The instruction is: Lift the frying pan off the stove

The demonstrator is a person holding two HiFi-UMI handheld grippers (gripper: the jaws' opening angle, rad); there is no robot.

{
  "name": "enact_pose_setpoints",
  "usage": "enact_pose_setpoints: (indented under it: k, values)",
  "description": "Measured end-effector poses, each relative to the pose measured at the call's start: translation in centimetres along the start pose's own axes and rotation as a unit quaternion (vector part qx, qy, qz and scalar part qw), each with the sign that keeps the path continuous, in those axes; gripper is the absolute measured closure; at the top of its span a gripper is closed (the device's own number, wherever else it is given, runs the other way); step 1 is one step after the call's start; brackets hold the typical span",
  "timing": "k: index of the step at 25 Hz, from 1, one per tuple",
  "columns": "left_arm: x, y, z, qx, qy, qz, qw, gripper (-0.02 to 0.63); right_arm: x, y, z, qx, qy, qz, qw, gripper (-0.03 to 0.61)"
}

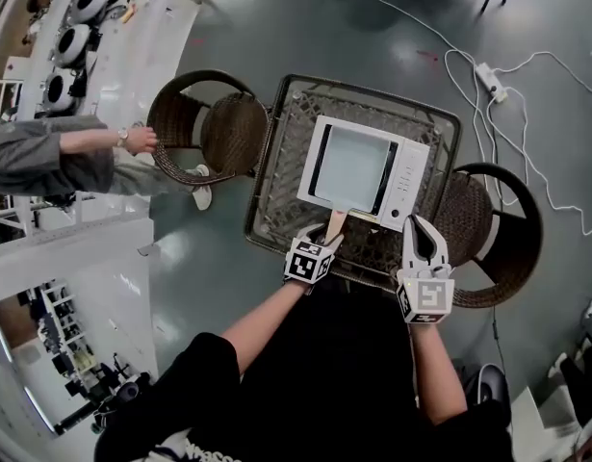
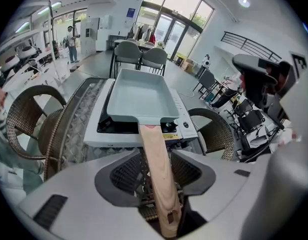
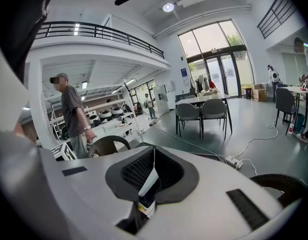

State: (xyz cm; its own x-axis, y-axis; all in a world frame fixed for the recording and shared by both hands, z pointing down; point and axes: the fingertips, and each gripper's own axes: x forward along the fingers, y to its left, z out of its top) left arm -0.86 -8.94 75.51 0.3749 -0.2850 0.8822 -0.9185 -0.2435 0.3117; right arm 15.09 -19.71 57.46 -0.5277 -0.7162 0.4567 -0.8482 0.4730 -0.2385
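Note:
A pale square frying pan [image 1: 353, 166] sits on a white portable stove [image 1: 408, 183] on the wicker table. Its tan handle [image 1: 336, 224] points toward me. My left gripper [image 1: 326, 237] is open around that handle. In the left gripper view the handle [image 2: 156, 154] runs between the two dark pads with a gap on each side, and the pan [image 2: 139, 96] rests on the stove [image 2: 101, 134]. My right gripper [image 1: 423, 227] hovers at the stove's near right corner. In the right gripper view that gripper [image 3: 151, 171] shows its pads together, and a small white tag [image 3: 147, 181] hangs there.
The wicker table [image 1: 276, 176] has a wicker chair [image 1: 194, 123] at its left and another [image 1: 507, 229] at its right. A person [image 1: 45, 157] stands at the left with a hand on the left chair. A power strip [image 1: 493, 80] and cables lie on the floor.

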Motion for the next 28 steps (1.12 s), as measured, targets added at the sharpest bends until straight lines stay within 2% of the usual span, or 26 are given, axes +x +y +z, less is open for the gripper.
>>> enact_pose_setpoints:
  k: [5,10,16,22,28]
  values:
    - [1.6,-0.6,-1.0,-0.026,0.045,-0.008,0.9986,0.399,0.3,-0.7,-0.7,0.007,0.004,-0.002,1.0,0.548]
    - [3.2,-0.6,-2.0,-0.008,0.087,-0.001,0.9961,0.399,0.0,-2.4,-0.8,0.011,0.001,-0.019,1.0,0.548]
    - [4.6,-0.1,-2.0,-0.055,0.117,-0.012,0.9915,0.4,-0.3,-5.6,-0.8,0.018,-0.007,-0.049,0.999,0.548]
    - [5.7,0.0,-2.0,-0.043,0.139,-0.008,0.9893,0.402,-0.4,-7.0,-0.5,0.026,-0.013,-0.067,0.997,0.548]
    - [7.0,-0.1,-2.2,-0.084,0.159,-0.03,0.9833,0.417,-0.2,-6.4,-1.3,0.028,-0.007,-0.061,0.998,0.548]
